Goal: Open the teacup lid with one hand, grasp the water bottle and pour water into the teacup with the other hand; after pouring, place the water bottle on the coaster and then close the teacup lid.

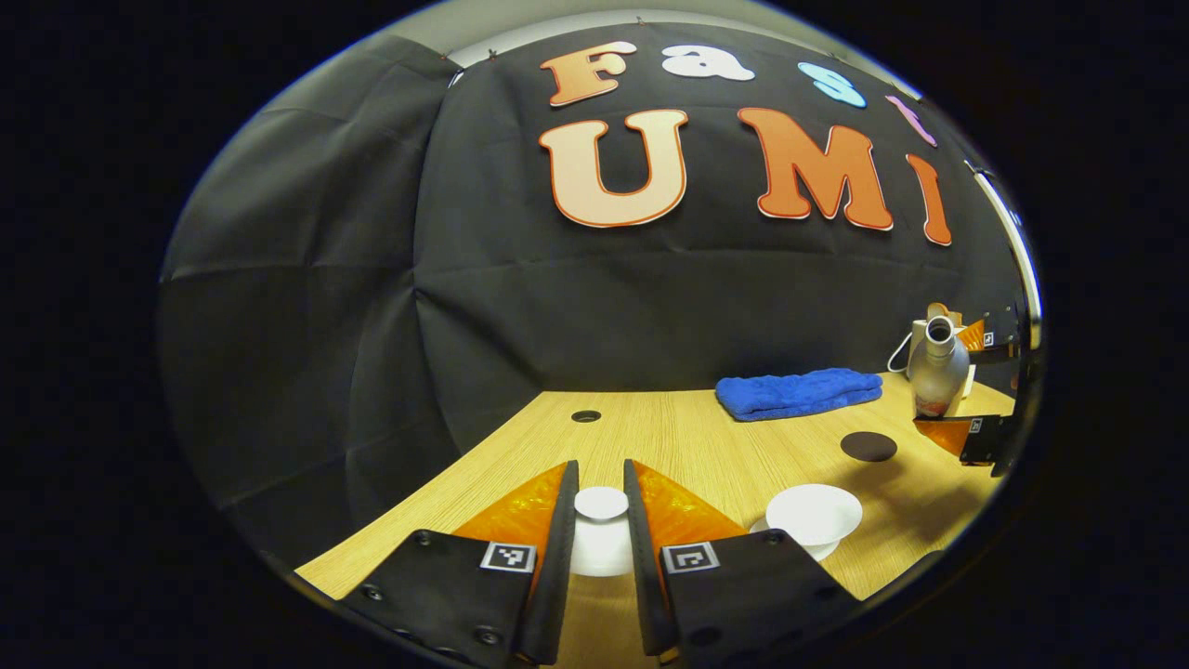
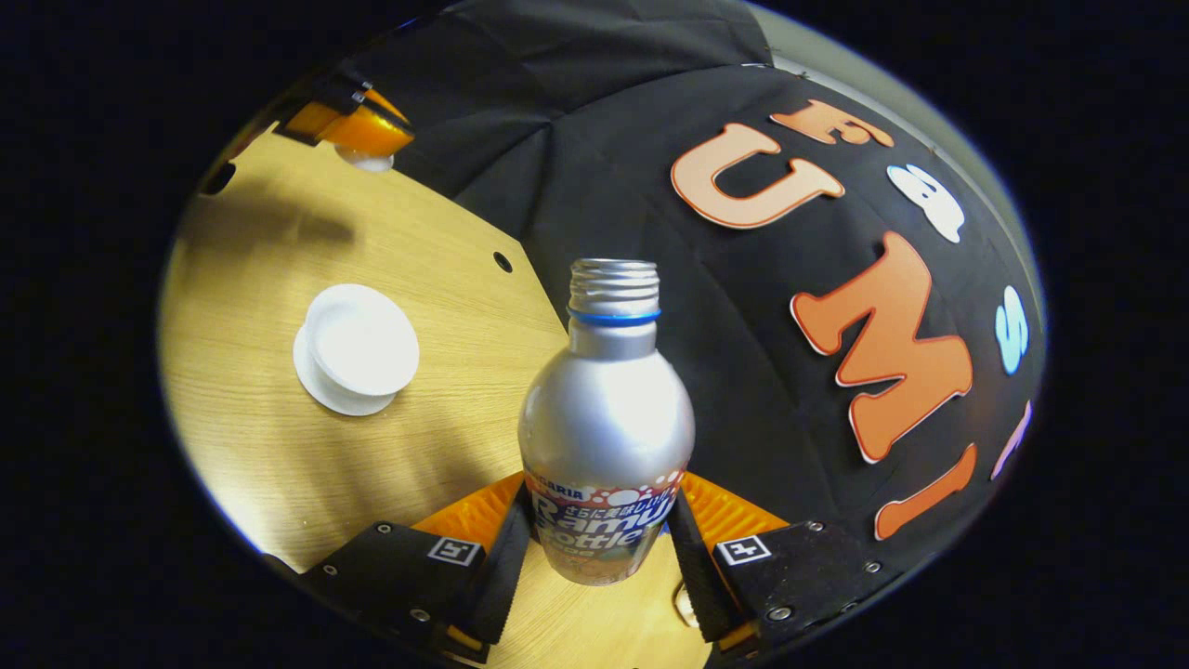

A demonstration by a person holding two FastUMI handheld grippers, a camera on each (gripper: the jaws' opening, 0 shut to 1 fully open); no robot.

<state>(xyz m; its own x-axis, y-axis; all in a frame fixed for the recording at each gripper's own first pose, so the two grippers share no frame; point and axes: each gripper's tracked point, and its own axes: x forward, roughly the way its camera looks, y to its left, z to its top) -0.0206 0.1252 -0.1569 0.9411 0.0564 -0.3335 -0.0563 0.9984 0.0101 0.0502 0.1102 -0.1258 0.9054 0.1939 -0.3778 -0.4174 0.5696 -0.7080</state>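
I have the right gripper (image 2: 599,539) clamped on the lower body of the silver aluminium water bottle (image 2: 606,418), both fingers pressing the label band; the bottle is cap-off, lifted off the table (image 2: 279,465) and tilted. In the left gripper view the same bottle (image 1: 936,372) hangs at about 3 o'clock, well apart from the teacup.

The left gripper (image 1: 601,520) holds the white teacup lid (image 1: 601,503) by its knob, fingers closed either side of it and the lid's disc below them, clear of the cup.

The white teacup (image 1: 814,514) stands uncovered on its saucer at about 4 o'clock in the left gripper view, and at 9 o'clock in the right gripper view (image 2: 360,342). The dark round coaster (image 1: 868,446) lies just beyond it, with a folded blue towel (image 1: 799,392) farther back.

Handling judgement — the bottle wall is thin, smooth metal, likely to dent or slip, so the low, wide grip is sound. Its weight depends on the fill, which I cannot tell. The lid and cup look ceramic — brittle, with a small glazed knob that offers little purchase.
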